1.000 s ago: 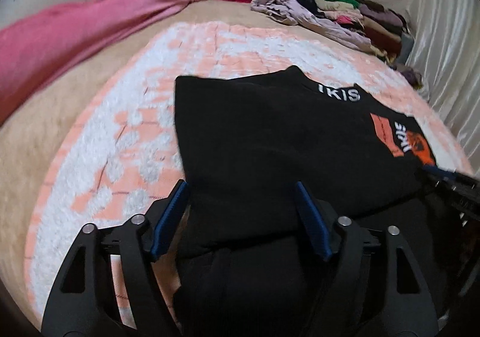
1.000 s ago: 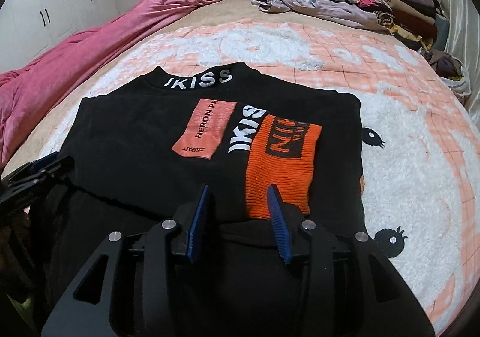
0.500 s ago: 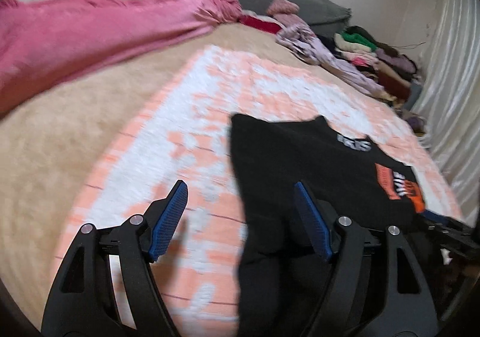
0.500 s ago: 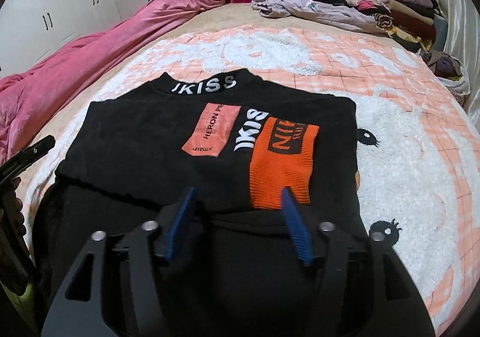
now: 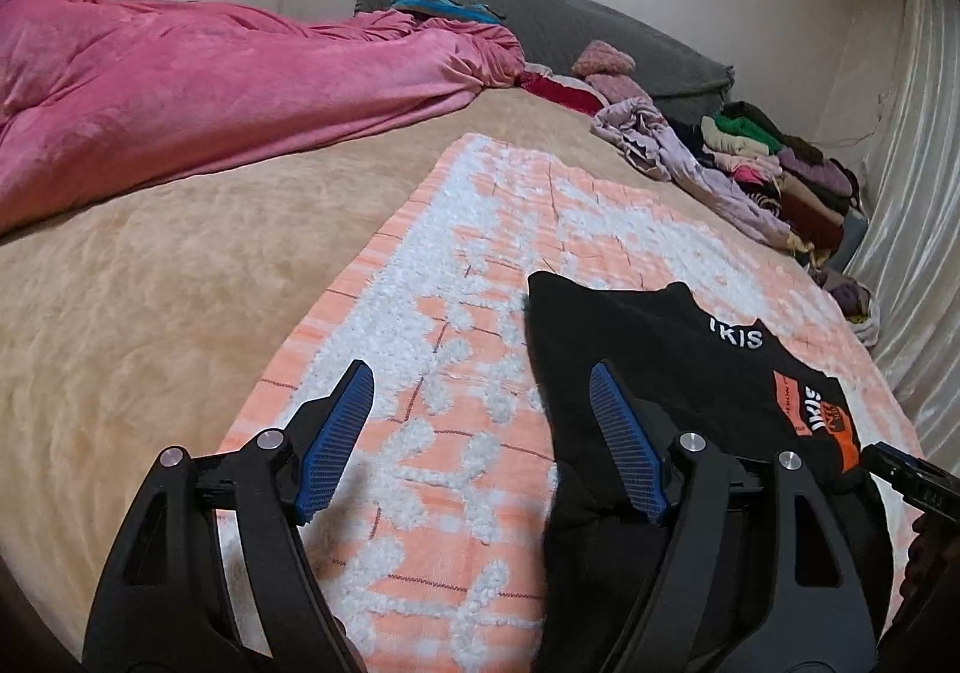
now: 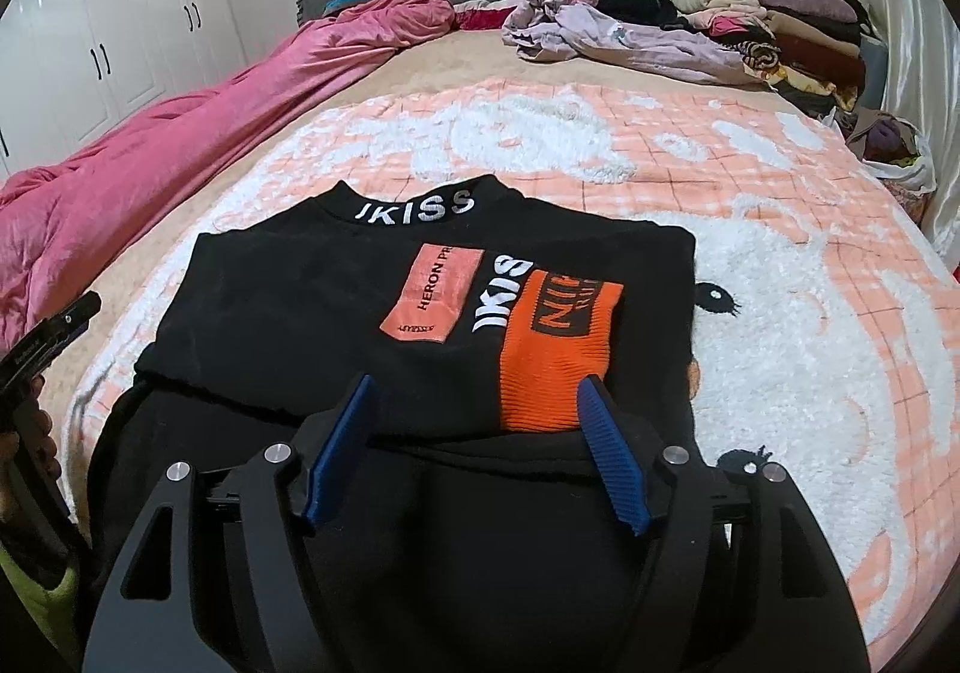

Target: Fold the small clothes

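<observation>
Garment status: the black top (image 6: 312,307) lies flat on the orange-and-white blanket (image 6: 780,277) spread over the bed (image 5: 150,301), collar at the far end, printed patches facing up. Its far portion rests doubled over the near portion, with a straight fold edge running left to right just in front of the right tongs (image 6: 474,445). Sides appear already turned in, giving a roughly rectangular outline; this is a judgement from the shape alone.

Right tongs: jaws spread, having just been opening. Black fabric lies beneath and between the jaws, but the pads do not press on it. Nothing is pinched.

Left tongs (image 5: 480,439): jaws spread and empty. They hang over the blanket at the left edge of the top, the right-hand pad above the black fabric, the left-hand pad above bare blanket.

Progress: this garment appears near completion. One further fold or a transfer to a stack may remain; the pictures do not settle which.

Remaining work: an unfolded lilac garment (image 6: 630,37) and other loose items lie at the far end of the bed, just beside a stack of folded clothes (image 6: 780,31) at the far right. A pink duvet (image 5: 210,85) occupies the far left.
</observation>
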Demonstrator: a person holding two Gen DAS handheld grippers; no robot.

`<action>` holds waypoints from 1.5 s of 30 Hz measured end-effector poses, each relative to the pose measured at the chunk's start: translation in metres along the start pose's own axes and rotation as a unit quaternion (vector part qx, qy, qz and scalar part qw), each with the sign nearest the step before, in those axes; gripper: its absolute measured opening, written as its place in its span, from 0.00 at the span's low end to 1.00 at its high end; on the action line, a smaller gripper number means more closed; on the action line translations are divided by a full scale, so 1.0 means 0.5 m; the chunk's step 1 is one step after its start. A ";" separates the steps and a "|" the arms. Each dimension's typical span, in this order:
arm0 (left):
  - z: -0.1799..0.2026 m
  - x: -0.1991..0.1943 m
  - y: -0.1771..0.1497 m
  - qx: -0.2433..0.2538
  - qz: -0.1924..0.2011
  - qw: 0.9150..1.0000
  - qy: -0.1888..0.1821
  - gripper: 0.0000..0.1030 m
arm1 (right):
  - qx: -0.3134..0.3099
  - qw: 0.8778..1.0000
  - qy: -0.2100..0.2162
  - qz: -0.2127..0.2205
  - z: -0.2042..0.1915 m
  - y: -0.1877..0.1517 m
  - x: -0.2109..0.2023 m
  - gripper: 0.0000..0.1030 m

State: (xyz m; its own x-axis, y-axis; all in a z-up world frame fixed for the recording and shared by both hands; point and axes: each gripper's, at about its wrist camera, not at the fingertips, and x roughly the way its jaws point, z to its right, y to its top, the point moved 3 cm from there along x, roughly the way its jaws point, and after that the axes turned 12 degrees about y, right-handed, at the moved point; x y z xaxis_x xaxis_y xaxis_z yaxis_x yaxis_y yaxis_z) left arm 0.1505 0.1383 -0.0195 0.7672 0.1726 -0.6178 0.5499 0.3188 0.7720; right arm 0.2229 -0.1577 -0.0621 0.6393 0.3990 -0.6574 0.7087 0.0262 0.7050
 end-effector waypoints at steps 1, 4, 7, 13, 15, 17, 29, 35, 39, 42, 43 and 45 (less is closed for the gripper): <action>0.000 -0.003 -0.002 0.000 0.001 1.000 -0.003 0.66 | 0.001 1.000 0.000 0.001 0.001 0.000 -0.003 0.66; 0.002 -0.009 -0.008 0.001 0.004 1.000 -0.005 0.70 | 0.003 1.000 0.000 0.005 0.004 -0.001 -0.016 0.66; 0.002 -0.015 -0.015 0.000 0.002 1.000 -0.009 0.70 | 0.002 1.000 -0.001 0.009 0.008 -0.005 -0.033 0.66; 0.005 -0.037 -0.029 0.010 0.008 1.000 -0.005 0.74 | 0.004 1.000 -0.005 0.015 0.018 -0.018 -0.062 0.66; 0.007 -0.046 -0.033 0.014 0.010 1.000 -0.005 0.76 | 0.006 1.000 -0.005 0.016 0.022 -0.025 -0.071 0.66; 0.011 -0.056 -0.037 0.021 0.011 1.000 -0.004 0.80 | 0.007 1.000 -0.006 0.016 0.024 -0.033 -0.079 0.66; 0.032 -0.113 -0.070 0.052 -0.015 0.999 -0.006 0.91 | 0.007 1.000 -0.003 0.014 0.025 -0.076 -0.122 0.66; 0.036 -0.142 -0.092 0.068 -0.024 0.997 -0.005 0.91 | 0.007 1.000 0.004 0.018 0.022 -0.094 -0.145 0.66; 0.033 -0.159 -0.109 0.076 -0.031 0.997 -0.005 0.91 | 0.008 1.000 0.007 0.016 0.023 -0.112 -0.161 0.67; 0.025 -0.170 -0.124 0.078 -0.040 0.996 -0.006 0.91 | 0.009 1.000 0.007 0.016 0.028 -0.122 -0.171 0.67; 0.022 -0.172 -0.129 0.079 -0.043 0.996 -0.005 0.91 | 0.011 1.000 0.008 0.016 0.028 -0.126 -0.175 0.67; 0.017 -0.175 -0.135 0.079 -0.046 0.996 -0.005 0.91 | 0.013 1.000 0.009 0.014 0.031 -0.137 -0.183 0.67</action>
State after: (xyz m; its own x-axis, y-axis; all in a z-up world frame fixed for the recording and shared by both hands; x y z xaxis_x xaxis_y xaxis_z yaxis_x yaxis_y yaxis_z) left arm 0.0490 0.0940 -0.0162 0.7140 0.1391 -0.6862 0.6625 0.1827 0.7264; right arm 0.1206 -0.2103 -0.0544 0.6537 0.4161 -0.6322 0.6979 -0.0083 0.7162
